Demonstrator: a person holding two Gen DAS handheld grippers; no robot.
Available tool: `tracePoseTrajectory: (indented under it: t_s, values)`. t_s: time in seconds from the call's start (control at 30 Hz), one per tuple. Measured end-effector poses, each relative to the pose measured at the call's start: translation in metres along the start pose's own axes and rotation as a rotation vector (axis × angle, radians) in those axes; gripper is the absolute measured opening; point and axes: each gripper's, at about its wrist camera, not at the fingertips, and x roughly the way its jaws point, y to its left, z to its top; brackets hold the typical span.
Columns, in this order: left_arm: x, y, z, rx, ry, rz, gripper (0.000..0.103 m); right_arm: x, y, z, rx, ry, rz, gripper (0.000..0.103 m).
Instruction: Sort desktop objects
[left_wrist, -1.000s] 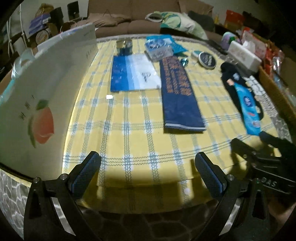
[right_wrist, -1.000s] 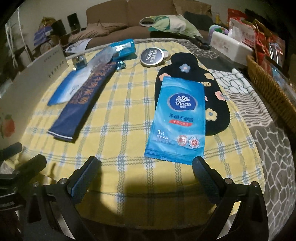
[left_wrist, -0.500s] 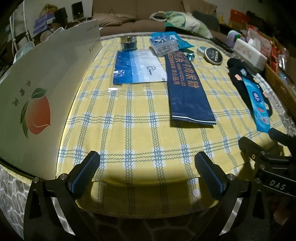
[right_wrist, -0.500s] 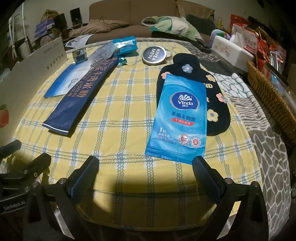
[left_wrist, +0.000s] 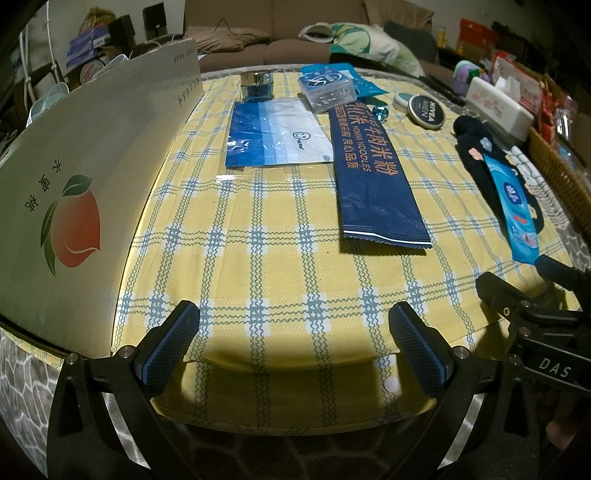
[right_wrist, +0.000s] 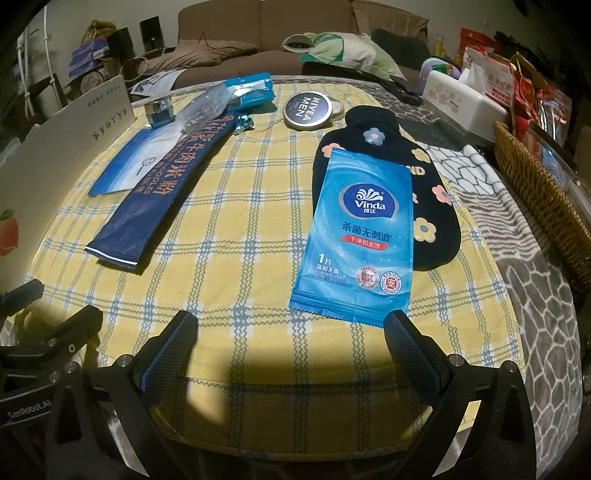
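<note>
On the yellow checked cloth lie a long dark blue noodle packet (left_wrist: 373, 173) (right_wrist: 162, 188), a blue-and-white mask pouch (left_wrist: 275, 134) (right_wrist: 131, 162), a Nivea tin (left_wrist: 426, 110) (right_wrist: 308, 110), a clear plastic box (left_wrist: 327, 90), a small blue jar (left_wrist: 257, 85) (right_wrist: 159, 109) and a blue Vinda wipe packet (right_wrist: 360, 236) (left_wrist: 515, 210) resting on a black flowered sock (right_wrist: 413, 177). My left gripper (left_wrist: 293, 326) is open and empty at the near edge. My right gripper (right_wrist: 290, 330) is open too, its right finger (right_wrist: 410, 350) just short of the wipe packet's corner.
A white cardboard box with a peach print (left_wrist: 85, 192) stands along the left side of the table. A wicker basket (right_wrist: 543, 199) sits at the right, a white tissue box (right_wrist: 461, 96) behind it. A sofa with cushions (right_wrist: 266, 40) stands beyond the table.
Both grippers have moved forward and lower over the table's near edge, so the objects look closer. Both stay open and nothing on the cloth has moved.
</note>
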Motion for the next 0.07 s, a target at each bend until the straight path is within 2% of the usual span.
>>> tracePoseTrajectory:
  t_s: [0.07]
  values:
    - [-0.0003,0.0016,-0.0002,0.001,0.000,0.002,0.103,0.0000,0.0000,-0.0001,0.000,0.000,0.000,0.103]
